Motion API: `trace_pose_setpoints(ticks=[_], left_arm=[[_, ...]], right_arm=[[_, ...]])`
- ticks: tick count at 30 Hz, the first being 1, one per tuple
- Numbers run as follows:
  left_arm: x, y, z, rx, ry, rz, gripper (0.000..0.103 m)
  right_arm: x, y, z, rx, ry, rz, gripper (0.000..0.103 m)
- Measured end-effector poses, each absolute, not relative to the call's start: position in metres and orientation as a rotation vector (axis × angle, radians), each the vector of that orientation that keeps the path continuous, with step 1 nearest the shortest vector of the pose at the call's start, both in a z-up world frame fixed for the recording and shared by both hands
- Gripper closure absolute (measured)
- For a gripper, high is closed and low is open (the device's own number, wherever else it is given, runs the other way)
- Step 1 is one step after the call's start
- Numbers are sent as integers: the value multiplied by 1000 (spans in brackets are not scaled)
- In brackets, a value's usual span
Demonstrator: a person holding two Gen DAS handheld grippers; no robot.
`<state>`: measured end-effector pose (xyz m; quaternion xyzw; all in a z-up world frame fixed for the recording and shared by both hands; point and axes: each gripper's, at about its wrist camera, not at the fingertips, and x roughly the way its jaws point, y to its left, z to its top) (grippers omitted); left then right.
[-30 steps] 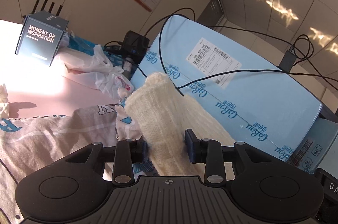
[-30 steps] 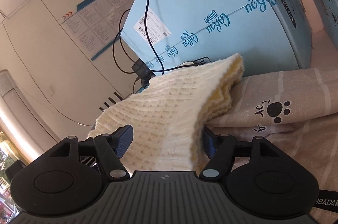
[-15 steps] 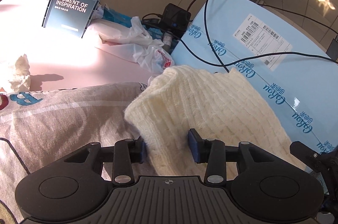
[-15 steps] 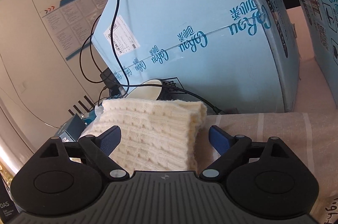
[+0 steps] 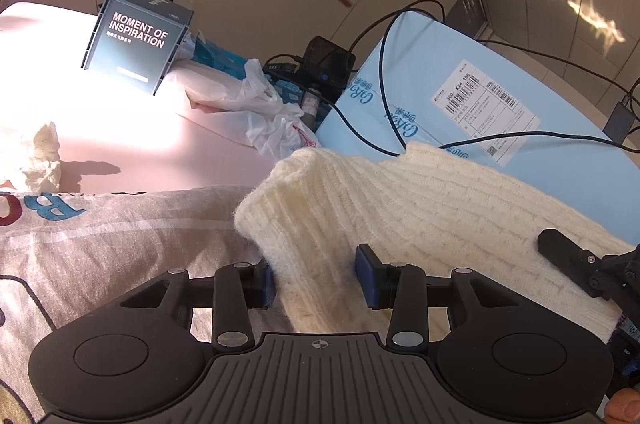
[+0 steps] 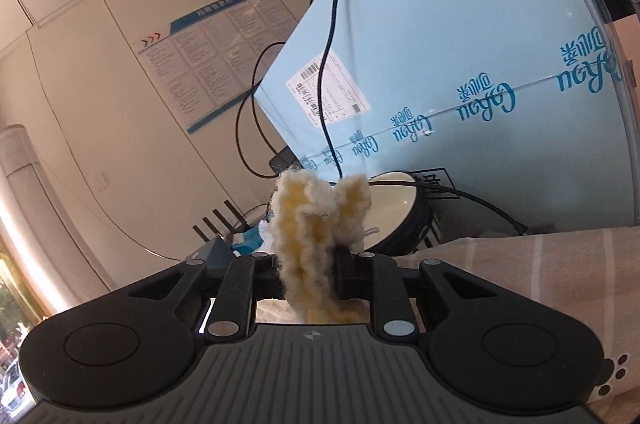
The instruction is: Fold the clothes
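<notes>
A cream knitted sweater [image 5: 400, 220] lies folded on a beige printed sheet [image 5: 100, 244]. My left gripper [image 5: 316, 280] is shut on the sweater's near-left edge, its blue pads [image 5: 366, 276] pressed into the knit. My right gripper [image 6: 308, 276] is shut on a bunched edge of the same sweater [image 6: 308, 224], which sticks up between its jaws, cream outside and yellowish inside. A finger of the right gripper shows at the right of the left wrist view [image 5: 576, 260], resting on the sweater.
A large light-blue cardboard box [image 5: 460, 120] with black cables stands just behind the sweater. A dark box with antennas [image 5: 136, 44], plastic bags [image 5: 256, 112] and a crumpled tissue [image 5: 40, 160] lie on the pink table. A white bowl [image 6: 396, 208] stands by the box.
The right gripper opened half a second ago and has now shut on the sweater's bunched edge. The left gripper stayed shut on the sweater, which came down onto the sheet.
</notes>
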<state>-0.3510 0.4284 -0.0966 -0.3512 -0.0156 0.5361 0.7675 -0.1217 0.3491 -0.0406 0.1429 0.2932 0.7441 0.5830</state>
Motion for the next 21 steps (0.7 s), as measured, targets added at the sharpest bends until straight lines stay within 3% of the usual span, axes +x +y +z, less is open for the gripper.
trace_pose_setpoints(ticks=[5,12,21], left_arm=[[-360,421,-92,-751,-122,1172,57],[-373,399,-79,-664,-324,1091,58],[-351,385,-70,-590,-303,757,60]], right_arm=[[-147,333,-15,394,663,1874,86],[-156,308,18,457,588,1917,86],[-137,243,34,420,435,1774,86]])
